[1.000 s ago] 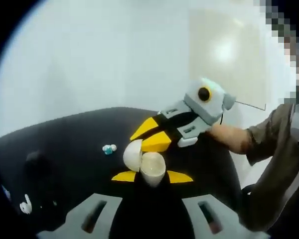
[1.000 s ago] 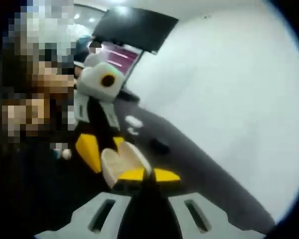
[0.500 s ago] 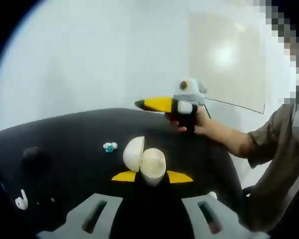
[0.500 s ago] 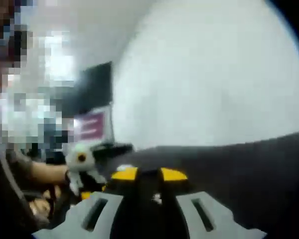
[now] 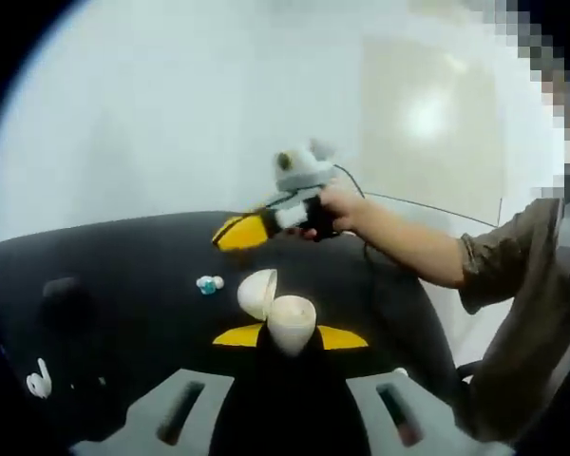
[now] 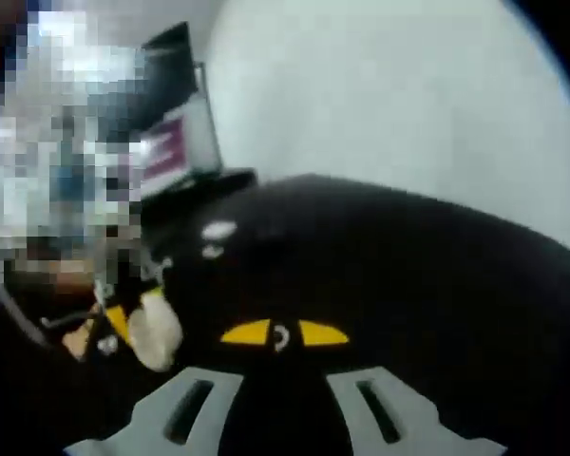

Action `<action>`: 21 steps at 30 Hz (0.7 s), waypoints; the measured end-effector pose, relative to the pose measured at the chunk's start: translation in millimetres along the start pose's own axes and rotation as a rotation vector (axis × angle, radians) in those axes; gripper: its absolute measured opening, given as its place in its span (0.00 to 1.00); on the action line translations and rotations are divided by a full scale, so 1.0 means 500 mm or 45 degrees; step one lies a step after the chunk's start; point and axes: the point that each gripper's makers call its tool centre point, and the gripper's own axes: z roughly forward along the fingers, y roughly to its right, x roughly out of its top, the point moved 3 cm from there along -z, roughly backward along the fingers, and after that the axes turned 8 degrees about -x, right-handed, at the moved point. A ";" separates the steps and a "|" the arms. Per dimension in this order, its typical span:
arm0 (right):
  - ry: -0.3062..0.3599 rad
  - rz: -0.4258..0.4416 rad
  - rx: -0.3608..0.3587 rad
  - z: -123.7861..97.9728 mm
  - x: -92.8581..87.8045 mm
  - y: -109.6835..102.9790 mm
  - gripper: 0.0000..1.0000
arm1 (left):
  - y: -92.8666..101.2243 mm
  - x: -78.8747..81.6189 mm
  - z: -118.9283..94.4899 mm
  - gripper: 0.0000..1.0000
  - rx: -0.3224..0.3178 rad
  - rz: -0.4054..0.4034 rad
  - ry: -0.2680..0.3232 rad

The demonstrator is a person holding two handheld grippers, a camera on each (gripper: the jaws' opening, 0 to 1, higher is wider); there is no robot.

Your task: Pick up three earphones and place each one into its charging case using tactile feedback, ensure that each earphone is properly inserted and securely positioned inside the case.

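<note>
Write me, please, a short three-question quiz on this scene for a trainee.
1. True or false: the charging case gripped in the left tool has its lid shut.
2. Where is the small blue-and-white earphone? A: inside the case. B: on the black table, beyond the case. C: on the floor.
3. In the left gripper view, what holds the right tool?

Key: 1 false, the lid stands open. 2 B. 3 a person's hand.
</note>
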 end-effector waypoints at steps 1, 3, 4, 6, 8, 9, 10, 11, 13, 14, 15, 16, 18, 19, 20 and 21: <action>-0.037 -0.018 0.004 0.009 -0.012 0.000 0.11 | 0.000 0.000 0.000 0.17 -0.003 -0.002 -0.001; -0.027 -0.037 0.008 0.028 -0.028 0.005 0.11 | 0.000 -0.001 0.000 0.17 -0.008 -0.011 -0.001; 0.038 0.015 0.025 0.033 -0.025 0.004 0.11 | 0.000 -0.001 -0.001 0.17 -0.010 -0.011 0.000; 0.053 0.195 0.107 0.037 -0.030 -0.004 0.09 | 0.000 -0.001 -0.001 0.17 -0.012 -0.005 0.001; 0.060 0.153 0.098 0.024 -0.025 0.000 0.10 | 0.000 -0.001 -0.001 0.17 -0.015 -0.003 0.003; 0.072 0.152 0.094 0.019 -0.024 0.000 0.10 | 0.000 -0.001 -0.001 0.17 -0.017 -0.005 0.004; 0.074 0.153 0.084 0.018 -0.025 -0.001 0.10 | 0.000 -0.001 -0.001 0.17 -0.016 -0.006 0.005; 0.028 0.119 0.061 0.017 -0.036 0.000 0.10 | 0.001 -0.001 -0.001 0.17 -0.016 -0.001 0.005; 0.044 0.023 0.049 0.018 -0.032 -0.008 0.10 | 0.002 -0.001 0.000 0.18 -0.014 0.009 0.004; 0.036 0.032 0.047 0.019 -0.031 -0.013 0.10 | 0.003 -0.001 -0.001 0.18 -0.013 0.012 0.004; 0.031 0.028 0.045 0.019 -0.030 -0.018 0.10 | 0.004 -0.002 -0.001 0.18 -0.012 0.014 0.003; 0.027 0.027 0.042 0.021 -0.029 -0.023 0.10 | 0.004 -0.002 -0.001 0.18 -0.011 0.016 0.003; -0.004 -0.040 -0.012 0.026 -0.029 -0.022 0.08 | 0.005 -0.002 -0.001 0.18 -0.009 0.017 0.002; -0.011 -0.086 -0.006 0.025 -0.028 -0.028 0.07 | 0.005 -0.002 -0.002 0.18 -0.008 0.019 0.001; -0.017 -0.123 -0.038 0.024 -0.026 -0.029 0.07 | 0.006 -0.002 -0.002 0.18 -0.007 0.020 0.001; -0.029 -0.189 -0.072 0.022 -0.026 -0.030 0.06 | 0.006 -0.002 -0.002 0.18 -0.006 0.023 0.001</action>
